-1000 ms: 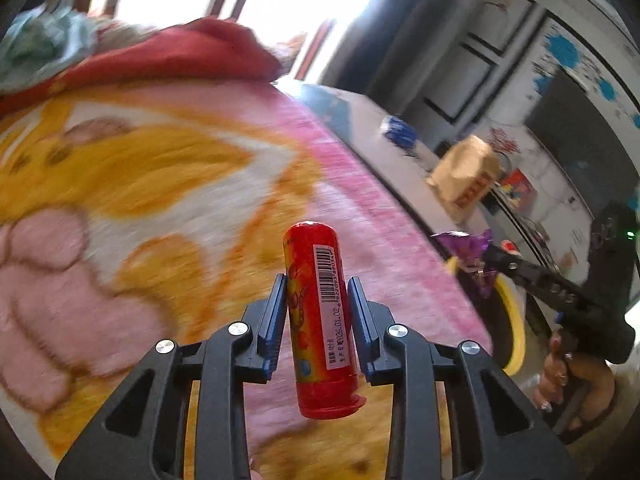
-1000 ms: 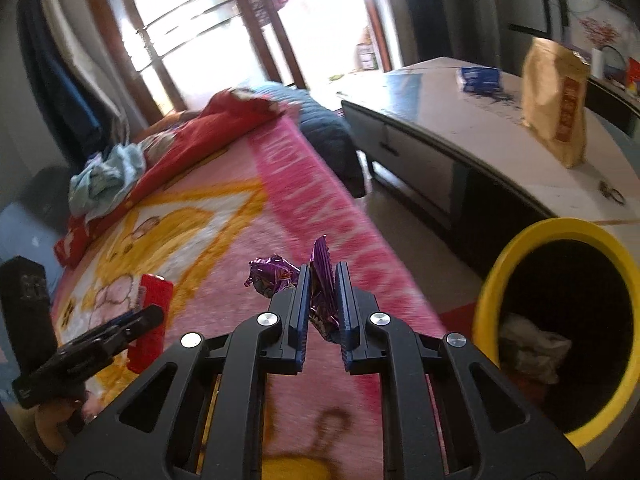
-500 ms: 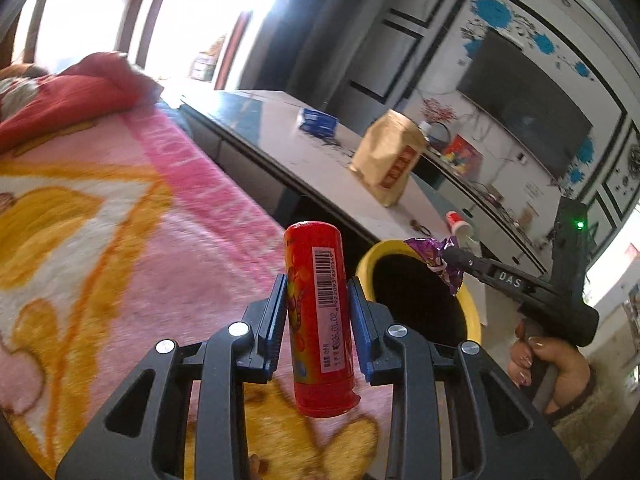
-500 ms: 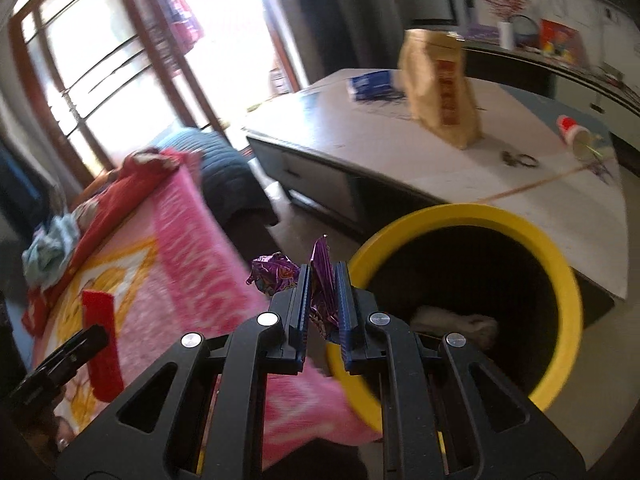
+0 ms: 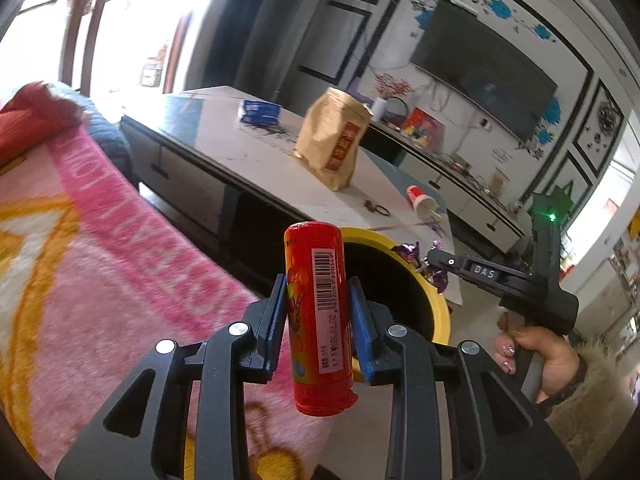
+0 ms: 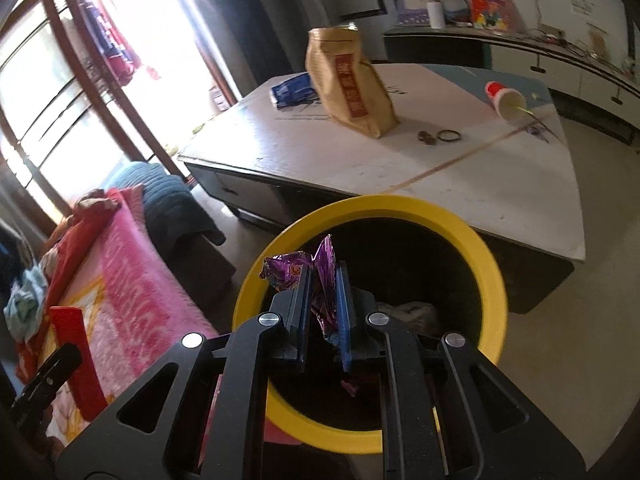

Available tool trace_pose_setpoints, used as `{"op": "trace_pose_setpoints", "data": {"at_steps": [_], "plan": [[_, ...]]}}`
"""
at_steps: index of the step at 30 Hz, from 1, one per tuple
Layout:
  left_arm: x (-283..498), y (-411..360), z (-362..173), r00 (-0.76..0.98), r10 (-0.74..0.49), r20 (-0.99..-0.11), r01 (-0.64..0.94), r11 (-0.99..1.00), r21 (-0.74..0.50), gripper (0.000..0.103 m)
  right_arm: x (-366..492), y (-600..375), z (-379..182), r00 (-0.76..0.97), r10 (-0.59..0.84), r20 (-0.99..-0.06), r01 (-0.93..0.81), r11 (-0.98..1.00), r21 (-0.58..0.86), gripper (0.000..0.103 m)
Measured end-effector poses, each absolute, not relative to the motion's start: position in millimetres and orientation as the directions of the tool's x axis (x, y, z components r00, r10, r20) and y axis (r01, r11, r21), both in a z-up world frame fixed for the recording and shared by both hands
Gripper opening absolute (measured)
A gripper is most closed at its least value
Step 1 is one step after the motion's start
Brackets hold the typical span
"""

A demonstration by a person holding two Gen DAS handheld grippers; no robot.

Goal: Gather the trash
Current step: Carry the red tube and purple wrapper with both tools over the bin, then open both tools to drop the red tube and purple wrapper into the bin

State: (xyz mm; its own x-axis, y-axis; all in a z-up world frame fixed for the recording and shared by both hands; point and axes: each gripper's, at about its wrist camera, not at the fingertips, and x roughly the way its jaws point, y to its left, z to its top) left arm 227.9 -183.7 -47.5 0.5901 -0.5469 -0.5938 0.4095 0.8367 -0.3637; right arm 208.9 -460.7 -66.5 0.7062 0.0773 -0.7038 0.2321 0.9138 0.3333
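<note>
My left gripper (image 5: 318,304) is shut on a red candy tube (image 5: 318,312) with a barcode label, held upright over the pink blanket's edge, just left of the yellow-rimmed black trash bin (image 5: 438,316). My right gripper (image 6: 322,292) is shut on a crumpled purple wrapper (image 6: 294,274) and holds it above the bin's open mouth (image 6: 488,272). The right gripper with the wrapper (image 5: 416,258) also shows in the left wrist view over the bin. The red tube (image 6: 78,360) shows at the left of the right wrist view.
A pink and yellow blanket (image 5: 100,264) covers the sofa on the left. A low white table (image 6: 440,160) behind the bin carries a tan paper bag (image 6: 352,84), a blue packet (image 6: 292,90) and a tipped red-and-white cup (image 6: 504,98). Some white trash (image 6: 412,314) lies inside the bin.
Both grippers swung right from over the blanket to the bin. The right gripper now holds the wrapper over the bin's mouth; the left holds the tube beside the rim.
</note>
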Motion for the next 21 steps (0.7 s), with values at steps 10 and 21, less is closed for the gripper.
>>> {"op": "trace_pose_setpoints", "data": {"at_steps": [10, 21], "plan": [[247, -254, -55, 0.535, -0.601, -0.594, 0.516, 0.789, -0.334, 0.029, 204, -487, -69, 0.716, 0.079, -0.693, 0.285, 0.874, 0.393, 0.01], [270, -303, -73, 0.46, -0.616, -0.64, 0.579, 0.754, -0.311, 0.066, 180, -515, -55, 0.767, 0.026, -0.642, 0.341, 0.83, 0.441, 0.042]]}}
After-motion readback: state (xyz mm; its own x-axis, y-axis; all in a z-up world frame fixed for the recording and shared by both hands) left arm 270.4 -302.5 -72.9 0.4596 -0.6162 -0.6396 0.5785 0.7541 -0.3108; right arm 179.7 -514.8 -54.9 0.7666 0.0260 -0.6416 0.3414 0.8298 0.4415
